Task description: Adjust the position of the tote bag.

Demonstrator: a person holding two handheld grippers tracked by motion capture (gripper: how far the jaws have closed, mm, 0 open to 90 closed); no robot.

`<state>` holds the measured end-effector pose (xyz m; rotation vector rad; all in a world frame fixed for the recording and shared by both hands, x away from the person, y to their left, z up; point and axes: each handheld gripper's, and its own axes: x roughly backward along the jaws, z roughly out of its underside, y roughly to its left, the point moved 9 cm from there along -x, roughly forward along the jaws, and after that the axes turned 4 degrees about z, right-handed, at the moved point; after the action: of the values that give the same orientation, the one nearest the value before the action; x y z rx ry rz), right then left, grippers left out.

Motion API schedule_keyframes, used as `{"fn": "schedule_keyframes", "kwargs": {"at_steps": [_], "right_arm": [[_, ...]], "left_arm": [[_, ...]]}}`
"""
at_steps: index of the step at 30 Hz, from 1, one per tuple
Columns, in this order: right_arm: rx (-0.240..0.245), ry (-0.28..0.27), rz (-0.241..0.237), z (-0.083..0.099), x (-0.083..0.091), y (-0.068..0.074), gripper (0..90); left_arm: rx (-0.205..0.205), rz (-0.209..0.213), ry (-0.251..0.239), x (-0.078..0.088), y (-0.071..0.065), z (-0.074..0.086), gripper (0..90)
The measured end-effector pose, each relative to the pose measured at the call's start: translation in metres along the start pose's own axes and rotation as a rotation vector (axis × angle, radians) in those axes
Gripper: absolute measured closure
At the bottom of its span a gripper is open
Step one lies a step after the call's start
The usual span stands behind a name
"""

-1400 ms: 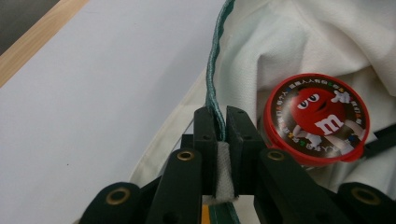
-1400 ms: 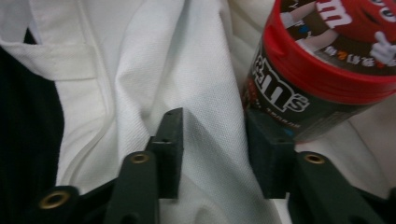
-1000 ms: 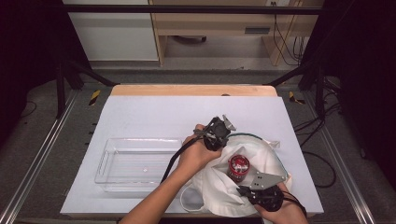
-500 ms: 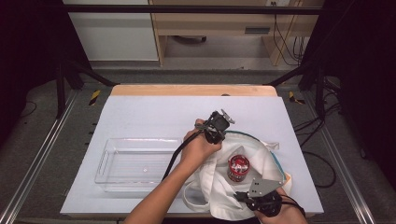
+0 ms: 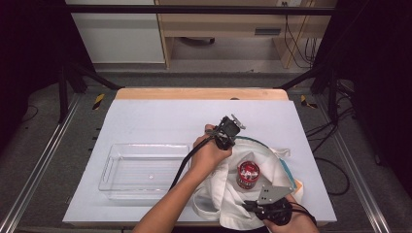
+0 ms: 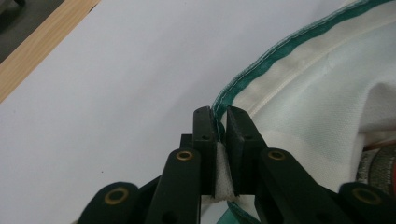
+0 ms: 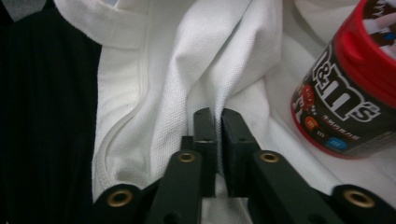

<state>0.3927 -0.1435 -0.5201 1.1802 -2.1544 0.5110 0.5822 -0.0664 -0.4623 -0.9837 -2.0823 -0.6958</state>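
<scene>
**Bag held open at both edges, candy jar still inside, tray empty**

Right of centre in the high view, a white cloth bag (image 5: 252,189) lies spread on the table (image 5: 160,121) with its mouth pulled apart. The left tongs (image 5: 224,140) pinch the bag's green-piped rim at the far side; in the left gripper view that rim (image 6: 261,65) runs straight into the narrow gap between the jaws, and the cloth is clamped there, though the jaws have just been easing open a little. The right tongs (image 5: 252,208), at the lower right of the high view, grip a fold of the white cloth (image 7: 219,70) at the near side, their jaws likewise just loosening slightly with the fabric between them.

The red-lidded M&M's jar (image 5: 248,174) stands upright inside the opened bag. The clear plastic tray (image 5: 109,167), left of the bag, holds nothing. Judging from this, the opening of the bag looks done; taking the jar out, likely toward the tray, remains.
</scene>
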Motion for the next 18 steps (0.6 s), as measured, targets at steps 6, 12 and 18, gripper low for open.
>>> {"fn": "schedule_keyframes", "kwargs": {"at_steps": [6, 12, 18], "right_arm": [[-0.019, 0.003, 0.048, -0.007, 0.008, -0.004, 60.9], [-0.096, 0.019, 0.144, -0.023, 0.026, -0.018, 42.1], [-0.101, 0.047, 0.218, -0.048, 0.037, -0.036, 34.4]], "left_arm": [[0.013, 0.029, -0.109, 0.022, -0.008, -0.001, 58.3], [0.033, 0.047, -0.236, 0.063, -0.013, 0.007, 42.4], [0.056, 0.059, -0.285, 0.101, -0.006, 0.024, 35.3]]}}
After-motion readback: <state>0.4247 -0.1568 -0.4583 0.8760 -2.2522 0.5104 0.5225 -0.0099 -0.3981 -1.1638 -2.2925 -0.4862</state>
